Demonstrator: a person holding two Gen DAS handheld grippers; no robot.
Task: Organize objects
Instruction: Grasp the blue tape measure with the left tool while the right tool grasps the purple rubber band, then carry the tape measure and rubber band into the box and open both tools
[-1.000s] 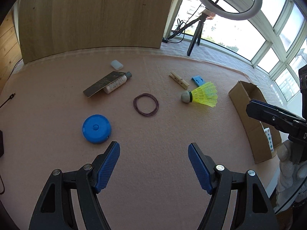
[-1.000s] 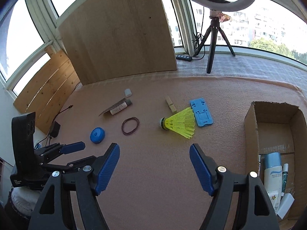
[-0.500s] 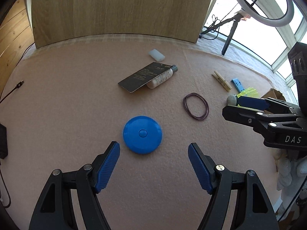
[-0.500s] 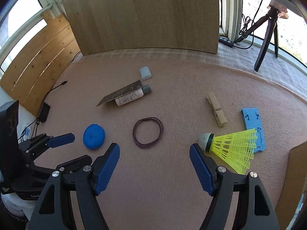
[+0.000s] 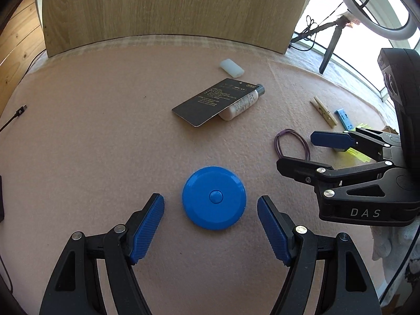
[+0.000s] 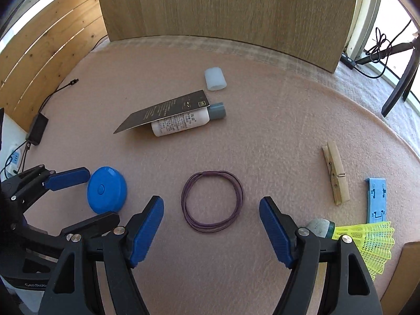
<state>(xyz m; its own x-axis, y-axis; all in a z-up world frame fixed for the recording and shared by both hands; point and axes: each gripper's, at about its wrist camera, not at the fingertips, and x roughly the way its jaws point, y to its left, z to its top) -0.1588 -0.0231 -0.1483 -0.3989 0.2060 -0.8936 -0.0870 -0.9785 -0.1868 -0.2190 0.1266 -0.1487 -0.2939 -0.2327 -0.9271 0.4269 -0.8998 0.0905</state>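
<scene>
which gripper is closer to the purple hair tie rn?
Right. The right gripper is open, its fingers either side of the purple hair tie. The left gripper is open around the blue disc, off to the side.

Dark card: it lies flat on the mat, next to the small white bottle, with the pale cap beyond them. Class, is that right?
Not quite. The dark card is not flat: it leans on the small white bottle, one edge raised, as the right wrist view shows. The pale cap does lie beyond them.
</scene>
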